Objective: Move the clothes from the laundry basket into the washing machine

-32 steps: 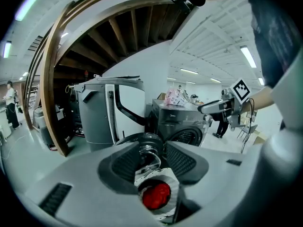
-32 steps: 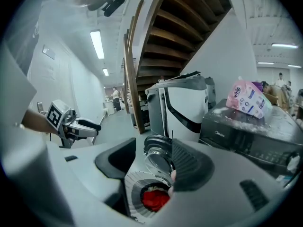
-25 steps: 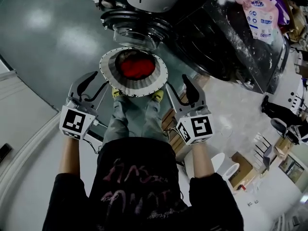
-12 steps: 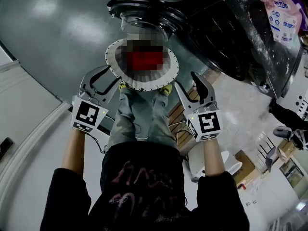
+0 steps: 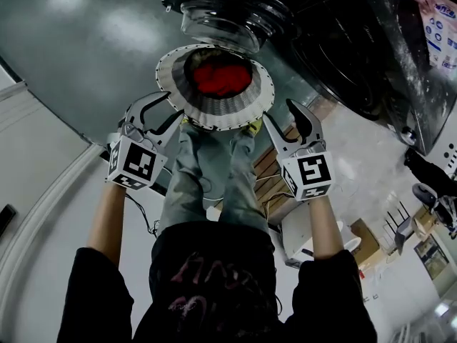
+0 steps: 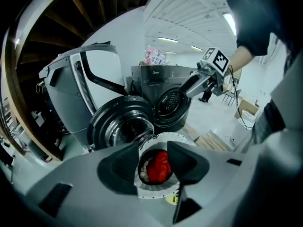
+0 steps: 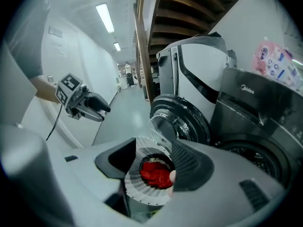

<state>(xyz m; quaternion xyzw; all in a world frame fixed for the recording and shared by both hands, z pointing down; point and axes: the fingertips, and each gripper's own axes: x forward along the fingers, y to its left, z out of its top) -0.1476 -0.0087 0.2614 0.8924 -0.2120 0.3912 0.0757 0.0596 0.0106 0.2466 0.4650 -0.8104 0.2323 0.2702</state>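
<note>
Descent, plainly, against the earlier head views. Brought the left gripper [image 5: 163, 109] down to the 8 o'clock side of the laundry basket [image 5: 214, 118] and the right gripper [image 5: 283, 120] down to its 4 o'clock side, each near the ribbed rim, with no contact evident. Held both sets of jaws partly apart, with no cloth between the pads (only the distant basket framed in each gap in the gripper views). Left the red clothes [image 5: 218, 79] bunched at the bottom of the basket, at 12 o'clock from the person's feet, not yet touched. Found the washing machine [image 5: 230, 16] at 12 o'clock just past the basket, round glass door swung open. Judged this as the reach before a grab: probably needed to go deeper into the basket before closing on fabric.

Read "Midea" on the dark machine [image 7: 265, 110] at 3 o'clock in the right gripper view. Made out a pink pouch [image 7: 274, 60] on top of it, print too small to read. Saw square black-and-white markers on both cubes, and pinkish lettering on the person's dark shirt [image 5: 214, 277], illegible.
</note>
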